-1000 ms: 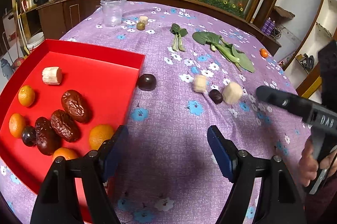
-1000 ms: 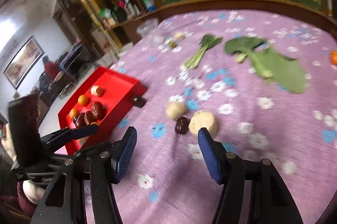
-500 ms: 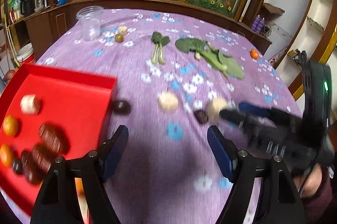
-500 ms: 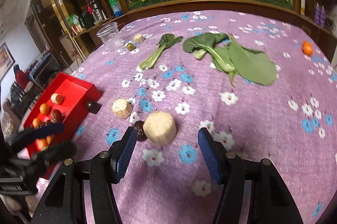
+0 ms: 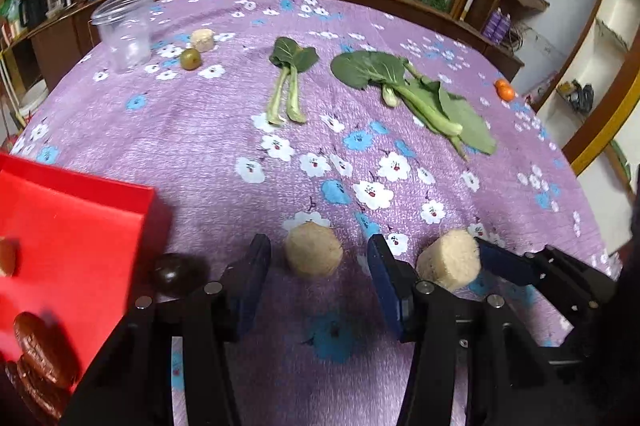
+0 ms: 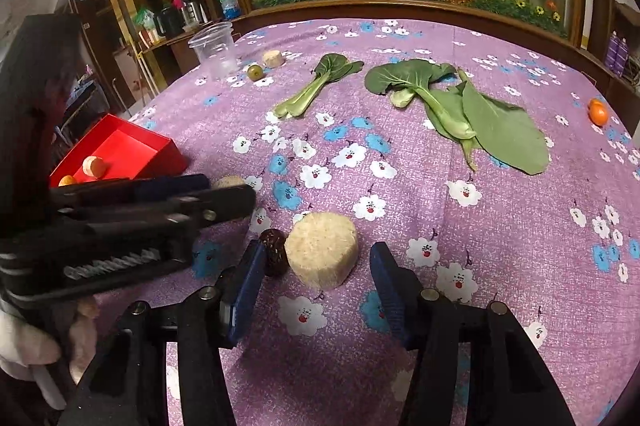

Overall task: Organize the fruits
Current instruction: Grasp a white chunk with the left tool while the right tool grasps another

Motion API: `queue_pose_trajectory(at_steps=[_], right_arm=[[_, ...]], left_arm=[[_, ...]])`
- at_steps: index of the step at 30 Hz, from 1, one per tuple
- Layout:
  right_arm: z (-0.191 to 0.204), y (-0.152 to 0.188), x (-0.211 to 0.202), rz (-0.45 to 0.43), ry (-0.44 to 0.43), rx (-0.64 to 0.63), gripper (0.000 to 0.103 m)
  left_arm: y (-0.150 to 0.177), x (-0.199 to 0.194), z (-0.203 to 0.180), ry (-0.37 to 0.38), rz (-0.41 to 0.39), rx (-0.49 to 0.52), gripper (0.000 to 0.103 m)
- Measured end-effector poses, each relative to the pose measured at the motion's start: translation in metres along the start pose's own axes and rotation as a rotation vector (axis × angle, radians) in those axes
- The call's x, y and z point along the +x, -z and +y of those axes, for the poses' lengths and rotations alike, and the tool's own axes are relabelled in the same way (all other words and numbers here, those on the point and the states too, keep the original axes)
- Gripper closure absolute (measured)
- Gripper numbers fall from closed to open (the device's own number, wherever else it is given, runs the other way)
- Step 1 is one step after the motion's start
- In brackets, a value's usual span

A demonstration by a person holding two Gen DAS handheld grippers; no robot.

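In the left wrist view a pale round chunk (image 5: 314, 250) lies on the purple cloth between the blue pads of my left gripper (image 5: 319, 268). Its jaws are closing, with gaps still showing on both sides. A dark plum (image 5: 174, 268) sits just left of it, against the red tray (image 5: 80, 226). In the right wrist view a larger pale chunk (image 6: 322, 252) stands between the pads of my right gripper (image 6: 318, 278). These jaws are closing too and not touching it. A dark date (image 6: 274, 252) rests by the left pad. My left gripper (image 6: 228, 191) shows at the left.
At the back stand a clear plastic cup (image 5: 122, 30), a small green fruit (image 5: 190, 58) and another pale chunk (image 5: 201, 40). Leafy greens (image 5: 290, 82) (image 5: 420, 94) lie mid-table. An orange (image 5: 504, 90) sits near the right edge. Dates (image 5: 38, 346) lie in the tray.
My left gripper swung right, away from the tray, and now straddles the small pale chunk with narrower jaws. My right gripper sank toward the larger chunk and also narrowed.
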State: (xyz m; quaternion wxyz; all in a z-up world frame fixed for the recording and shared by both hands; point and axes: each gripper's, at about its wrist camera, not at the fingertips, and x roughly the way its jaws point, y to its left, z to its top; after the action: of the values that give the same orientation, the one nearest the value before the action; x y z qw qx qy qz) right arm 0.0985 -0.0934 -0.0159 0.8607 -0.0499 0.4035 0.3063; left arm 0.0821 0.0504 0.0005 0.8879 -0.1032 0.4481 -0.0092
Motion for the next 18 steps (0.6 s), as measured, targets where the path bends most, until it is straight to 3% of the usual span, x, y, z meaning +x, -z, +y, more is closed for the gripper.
queue_pose_trajectory(at_steps=[4,5,6,7,12,18], right_arm=[[0.0,0.001,0.002,0.002,-0.014,0.004,0.045],[0.001,0.0,0.003,0.003,-0.017,0.007,0.045],[0.001,0.0,0.003,0.005,-0.025,0.011,0.045],[0.001,0.0,0.004,0.005,-0.034,0.014,0.047],[0.0,0.001,0.0,-0.011,-0.039,0.018,0.061],[-0.002,0.002,-0.002,-0.01,-0.046,0.041,0.061]], left_arm=[[-0.001,0.004,-0.007,-0.015,-0.016,0.039,0.059],[-0.002,0.004,-0.007,-0.015,-0.017,0.045,0.062],[-0.002,0.004,-0.008,-0.034,-0.02,0.058,0.072],[-0.001,0.004,-0.009,-0.042,-0.023,0.069,0.073],[-0.001,0.001,-0.006,-0.029,-0.031,0.043,0.073],[0.003,-0.015,-0.004,-0.002,-0.05,0.009,0.073]])
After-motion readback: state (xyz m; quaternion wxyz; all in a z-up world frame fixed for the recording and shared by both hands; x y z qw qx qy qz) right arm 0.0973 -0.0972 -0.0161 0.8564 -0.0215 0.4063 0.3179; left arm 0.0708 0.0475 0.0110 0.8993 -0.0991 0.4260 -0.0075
